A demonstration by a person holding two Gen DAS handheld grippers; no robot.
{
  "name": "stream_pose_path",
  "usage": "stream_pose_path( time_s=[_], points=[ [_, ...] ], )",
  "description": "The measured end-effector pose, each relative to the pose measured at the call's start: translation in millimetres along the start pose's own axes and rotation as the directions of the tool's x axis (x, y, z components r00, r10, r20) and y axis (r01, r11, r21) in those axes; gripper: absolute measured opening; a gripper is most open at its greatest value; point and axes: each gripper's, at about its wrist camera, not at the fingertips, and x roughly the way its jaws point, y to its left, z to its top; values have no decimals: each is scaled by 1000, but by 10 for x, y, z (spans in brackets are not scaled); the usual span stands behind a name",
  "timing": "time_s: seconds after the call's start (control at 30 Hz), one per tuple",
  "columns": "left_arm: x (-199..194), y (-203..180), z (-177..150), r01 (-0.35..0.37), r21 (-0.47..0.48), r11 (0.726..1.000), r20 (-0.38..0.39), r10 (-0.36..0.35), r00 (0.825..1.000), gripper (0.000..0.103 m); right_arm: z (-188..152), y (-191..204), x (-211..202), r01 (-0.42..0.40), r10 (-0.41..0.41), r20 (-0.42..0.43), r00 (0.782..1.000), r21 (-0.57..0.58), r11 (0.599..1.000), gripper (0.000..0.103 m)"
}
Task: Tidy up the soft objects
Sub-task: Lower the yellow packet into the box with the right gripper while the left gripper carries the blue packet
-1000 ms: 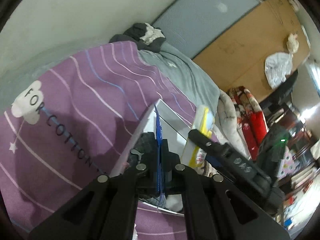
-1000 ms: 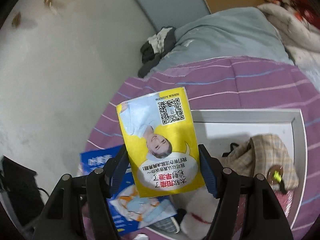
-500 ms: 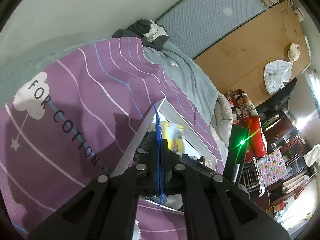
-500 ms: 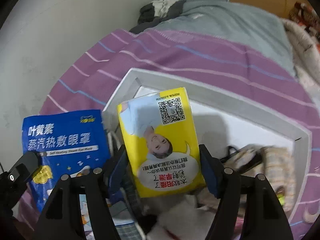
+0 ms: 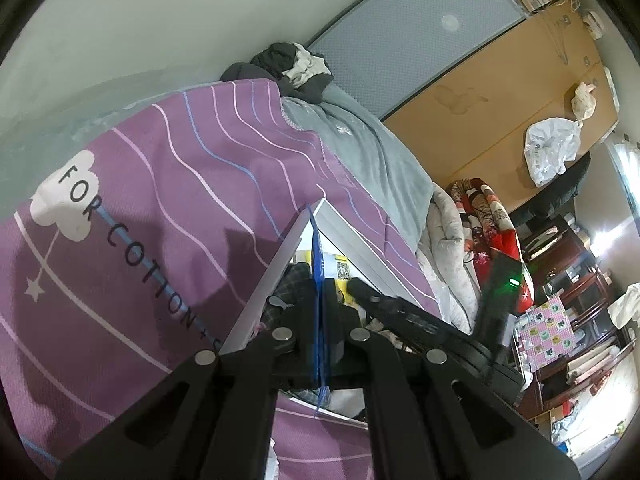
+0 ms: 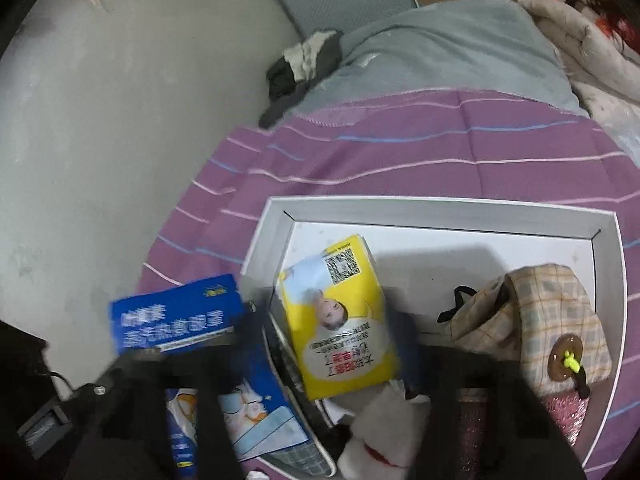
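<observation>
My left gripper (image 5: 320, 312) is shut on a blue pouch (image 5: 318, 280), seen edge-on over the left rim of the white box (image 5: 280, 264). In the right wrist view the blue pouch (image 6: 180, 316) hangs just left of the white box (image 6: 440, 204). A yellow tissue pack (image 6: 340, 320) lies free inside the box, leaning at its left side. My right gripper (image 6: 316, 364) is blurred; its fingers stand wide apart, clear of the pack. A plaid pouch (image 6: 540, 320) and a white plush (image 6: 380, 432) lie in the box.
The box sits on a purple striped blanket (image 6: 400, 152). A grey blanket (image 6: 440, 48) and dark clothes (image 6: 300, 68) lie behind it, by the wall. My right gripper's body (image 5: 420, 324) shows in the left wrist view. Quilts and shelves (image 5: 560, 320) are at the right.
My right gripper lowered the yellow tissue pack into the box, opened and let it go; the pack now rests there. My left gripper still holds the blue pouch.
</observation>
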Motion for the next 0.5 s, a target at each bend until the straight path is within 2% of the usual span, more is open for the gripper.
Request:
stream_pose_path(
  time_s=[0.1, 0.17, 0.23, 0.37, 0.5],
  points=[
    [10, -16, 3, -1, 2, 1000, -2, 1, 1000, 2, 19, -38, 198, -82, 84, -42, 996, 51, 995, 8],
    [12, -18, 7, 1, 1, 1000, -3, -1, 1000, 2, 6, -19, 299, -66, 68, -72, 995, 31, 997, 2],
    [11, -11, 10, 7, -5, 1000, -4, -7, 1000, 2, -21, -13, 315, -60, 61, -94, 994, 12, 998, 1],
    [4, -16, 12, 6, -1, 1000, -7, -6, 1000, 2, -64, -75, 307, -72, 79, -155, 985, 48, 996, 0],
    [-3, -34, 16, 4, 8, 1000, -4, -4, 1000, 2, -130, -28, 263, -21, 22, -172, 985, 9, 1000, 0]
  ],
)
